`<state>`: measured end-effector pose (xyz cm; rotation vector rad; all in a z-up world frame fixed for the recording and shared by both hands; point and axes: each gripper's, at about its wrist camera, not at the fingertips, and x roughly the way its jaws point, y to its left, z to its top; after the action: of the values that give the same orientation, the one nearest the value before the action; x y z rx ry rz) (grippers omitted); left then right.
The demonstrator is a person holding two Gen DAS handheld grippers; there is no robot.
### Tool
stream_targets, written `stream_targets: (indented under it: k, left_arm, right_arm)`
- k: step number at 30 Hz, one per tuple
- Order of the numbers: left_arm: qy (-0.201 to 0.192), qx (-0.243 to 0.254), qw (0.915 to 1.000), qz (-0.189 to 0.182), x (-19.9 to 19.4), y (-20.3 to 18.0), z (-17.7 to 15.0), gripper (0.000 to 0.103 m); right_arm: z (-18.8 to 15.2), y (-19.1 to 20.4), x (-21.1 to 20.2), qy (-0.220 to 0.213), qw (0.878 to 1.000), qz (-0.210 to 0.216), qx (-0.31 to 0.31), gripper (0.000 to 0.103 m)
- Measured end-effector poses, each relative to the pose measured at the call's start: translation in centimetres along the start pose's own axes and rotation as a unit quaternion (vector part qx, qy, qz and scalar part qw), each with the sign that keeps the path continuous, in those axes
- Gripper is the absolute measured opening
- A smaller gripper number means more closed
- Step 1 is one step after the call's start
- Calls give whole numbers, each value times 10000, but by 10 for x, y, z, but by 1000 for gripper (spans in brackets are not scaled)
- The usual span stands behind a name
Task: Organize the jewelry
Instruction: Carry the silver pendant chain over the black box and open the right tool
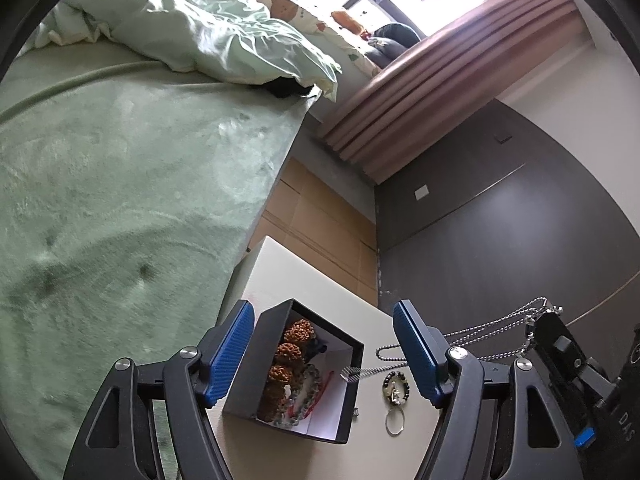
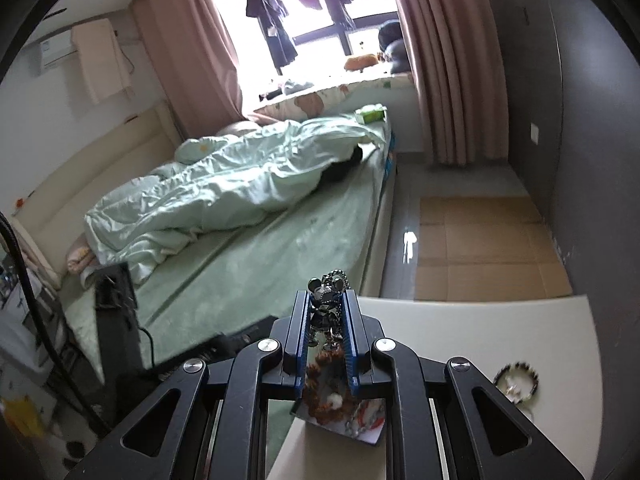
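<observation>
A home bedroom: unmade bed (image 2: pixel 248 184), pink curtains (image 2: pixel 448 60), laundry (image 2: pixel 280 12) at the window.

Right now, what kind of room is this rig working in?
Almost certainly a home bedroom. A bed with a rumpled pale green duvet fills most of the view, pink curtains frame a bright window, and clothes hang drying there. The work happens on a small white table beside the bed.

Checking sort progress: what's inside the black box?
Inside the box: brown knobbly beads, a pale bead bracelet, a red cord, on a white lining. Whatever lies beneath the pile is covered. The ball chain's end hangs over the rim.
</observation>
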<state>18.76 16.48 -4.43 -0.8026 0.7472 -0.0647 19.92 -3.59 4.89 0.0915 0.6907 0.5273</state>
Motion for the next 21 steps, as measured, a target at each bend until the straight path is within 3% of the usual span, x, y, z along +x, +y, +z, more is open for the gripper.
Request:
stream_targets:
  k: [9,13,14,15,16,21]
  left_arm:
    - [26,43,9999,87,1,-1,-2,73]
    - [61,83,9999,130,3,-1,-2,73]
    - [68,100,9998,137,4,-2,-3,73]
    - [75,123,9998,148,4,-3,-3,73]
    - [81,140,9997,155,5,-4,-3,73]
    - [139,288,9994,155,8,-11,-7,73]
  right_arm:
    - [-15,-16,29,230,9995,21,194,16]
    - [-23,-28,53,525,9974,159,457,18]
    - [-26,-32,60,679,9961,188,532,26]
    - [-27,-34,65,789,9950,201,585,43]
    - [-29,-38,67,885,9936,209,667,50]
    - [-32,-57,48,716,9929,215,928,52]
